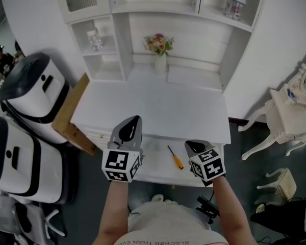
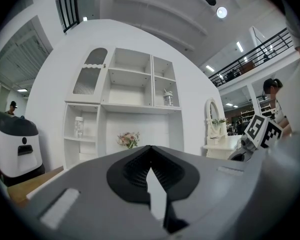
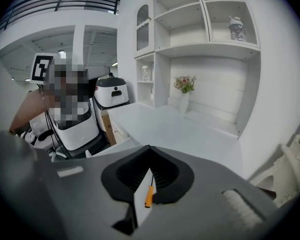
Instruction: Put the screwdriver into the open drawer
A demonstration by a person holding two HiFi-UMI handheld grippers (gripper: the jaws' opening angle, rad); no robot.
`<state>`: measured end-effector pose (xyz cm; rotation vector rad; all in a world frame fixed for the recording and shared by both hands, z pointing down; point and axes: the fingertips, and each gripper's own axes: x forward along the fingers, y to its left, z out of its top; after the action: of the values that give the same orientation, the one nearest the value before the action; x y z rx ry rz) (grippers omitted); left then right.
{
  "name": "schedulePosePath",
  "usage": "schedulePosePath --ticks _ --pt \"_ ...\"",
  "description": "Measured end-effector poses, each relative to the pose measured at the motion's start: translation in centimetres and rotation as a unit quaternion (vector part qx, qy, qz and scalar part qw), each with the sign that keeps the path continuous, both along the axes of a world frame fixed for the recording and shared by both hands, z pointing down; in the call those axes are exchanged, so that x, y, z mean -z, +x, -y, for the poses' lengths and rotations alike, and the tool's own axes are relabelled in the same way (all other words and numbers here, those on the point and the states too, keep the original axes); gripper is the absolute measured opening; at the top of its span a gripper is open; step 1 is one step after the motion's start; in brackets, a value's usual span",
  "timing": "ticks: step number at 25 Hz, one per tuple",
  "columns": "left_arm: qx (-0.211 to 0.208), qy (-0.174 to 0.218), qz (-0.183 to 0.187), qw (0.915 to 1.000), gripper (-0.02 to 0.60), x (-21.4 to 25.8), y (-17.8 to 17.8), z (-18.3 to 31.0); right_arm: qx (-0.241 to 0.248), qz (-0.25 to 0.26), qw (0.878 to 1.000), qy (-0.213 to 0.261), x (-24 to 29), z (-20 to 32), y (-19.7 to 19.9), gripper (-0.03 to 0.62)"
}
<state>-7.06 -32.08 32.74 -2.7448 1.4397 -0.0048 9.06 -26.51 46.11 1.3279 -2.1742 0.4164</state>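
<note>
Your left gripper (image 1: 136,120) and right gripper (image 1: 189,145) are both clenched and empty over the open drawer (image 1: 160,168). The screwdriver (image 1: 175,157) lies in this drawer between them. Behind it is the white desk (image 1: 153,106), with a flower vase (image 1: 160,63) at the back.

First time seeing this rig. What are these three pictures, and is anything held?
No robot: a person holds two grey two-jaw tools, the left gripper and right gripper, each with a marker cube. The head view looks down from the person's head; each gripper view looks along its own jaws. Below is a white desk with shelves and a white vase of flowers. Its white front drawer is open; a slim screwdriver with an orange handle lies inside. Both grippers are shut and empty; the right gripper view merely shows the screwdriver below, through the gap behind its tips.
</note>
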Motion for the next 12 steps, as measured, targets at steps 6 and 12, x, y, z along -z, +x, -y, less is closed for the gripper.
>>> schedulePosePath --ticks 6,12 --pt "0.002 0.003 -0.007 1.0 0.002 0.4 0.0 0.3 -0.016 0.018 0.997 0.068 3.9 0.5 -0.4 0.002" --pt "0.002 0.01 -0.009 0.9999 0.002 0.9 0.5 0.3 -0.025 0.06 0.988 0.142 8.0 0.9 0.0 0.002"
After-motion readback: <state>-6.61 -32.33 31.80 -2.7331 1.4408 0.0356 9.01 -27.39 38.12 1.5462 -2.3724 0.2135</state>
